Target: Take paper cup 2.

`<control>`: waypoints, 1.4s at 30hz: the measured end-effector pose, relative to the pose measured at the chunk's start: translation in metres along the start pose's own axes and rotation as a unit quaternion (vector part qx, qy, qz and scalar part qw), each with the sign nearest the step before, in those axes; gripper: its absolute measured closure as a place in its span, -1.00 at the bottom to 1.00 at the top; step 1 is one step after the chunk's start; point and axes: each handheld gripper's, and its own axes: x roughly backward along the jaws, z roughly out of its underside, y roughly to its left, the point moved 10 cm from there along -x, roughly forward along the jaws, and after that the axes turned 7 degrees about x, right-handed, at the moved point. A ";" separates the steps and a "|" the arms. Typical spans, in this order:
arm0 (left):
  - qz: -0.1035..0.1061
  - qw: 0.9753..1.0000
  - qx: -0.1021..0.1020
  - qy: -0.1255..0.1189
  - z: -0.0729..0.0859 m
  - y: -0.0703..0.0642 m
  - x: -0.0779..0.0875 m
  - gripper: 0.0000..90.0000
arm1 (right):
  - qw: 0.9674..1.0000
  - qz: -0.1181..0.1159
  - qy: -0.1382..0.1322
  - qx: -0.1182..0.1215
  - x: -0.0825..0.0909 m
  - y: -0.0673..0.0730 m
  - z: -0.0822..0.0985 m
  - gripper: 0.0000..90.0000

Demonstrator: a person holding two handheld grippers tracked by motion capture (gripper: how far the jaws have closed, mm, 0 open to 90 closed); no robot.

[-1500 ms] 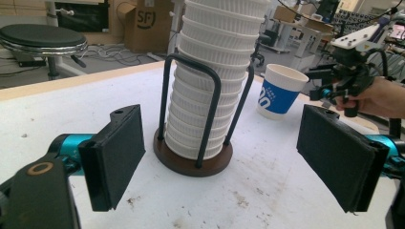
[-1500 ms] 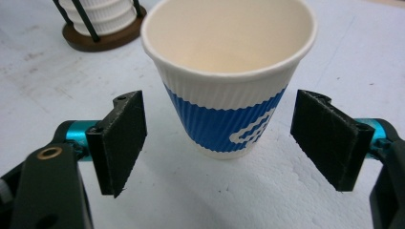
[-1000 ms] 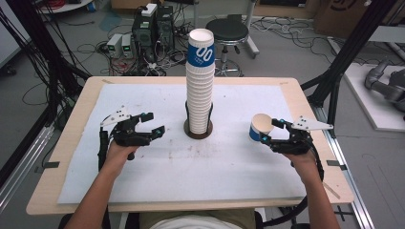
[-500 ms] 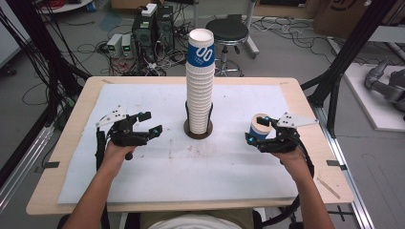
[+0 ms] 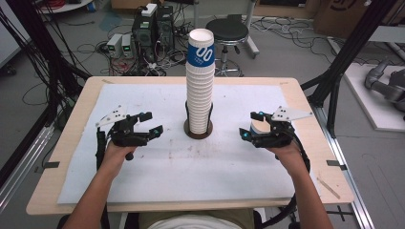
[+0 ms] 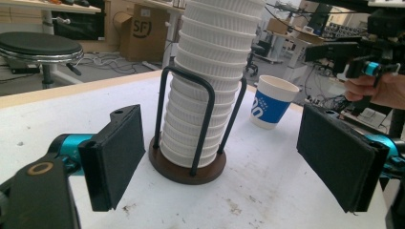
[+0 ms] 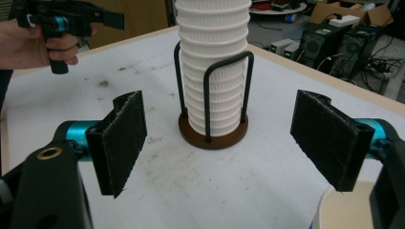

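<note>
A single paper cup [image 5: 259, 128] with a blue band stands upright on the white mat [image 5: 157, 191] of your bench [image 5: 71, 143], right of centre, and from the high view it is mostly hidden behind your right claw [image 5: 249, 125]. In the left gripper view the cup stands free on the mat with nothing pressing on it, while the right gripper view catches only a slice of its pale rim at the bottom right corner. Your right claw hovers just beside the cup, jaws apart and holding nothing. Near the centre, a tall stack of ribbed white cups [image 5: 199, 90] sits in a dark wire holder [image 5: 198, 130] on a round brown base; both gripper views cut off the top of the stack. Your left claw [image 5: 152, 123] is well apart on the left, jaws open and empty.
</note>
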 end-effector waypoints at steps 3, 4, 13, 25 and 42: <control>0.000 1.000 0.000 0.000 0.000 0.000 0.000 -0.64 | 1.000 -0.009 -0.001 0.003 -0.003 -0.001 -0.013 -0.55; 0.000 1.000 0.000 -0.001 0.000 0.000 0.000 -0.64 | 1.000 -0.012 -0.004 0.006 -0.004 -0.001 -0.021 -0.55; 0.002 1.000 0.000 -0.002 -0.001 -0.003 0.000 -0.64 | 0.999 -0.029 -0.031 0.016 -0.015 -0.008 -0.084 -0.55; 0.003 1.000 0.001 -0.003 -0.001 -0.002 -0.001 -0.64 | 0.998 -0.037 -0.037 0.026 -0.038 -0.020 -0.138 -0.57; 0.004 1.000 0.001 -0.002 -0.001 -0.002 -0.001 -0.64 | 0.998 -0.046 -0.036 0.025 -0.087 -0.023 -0.142 -0.57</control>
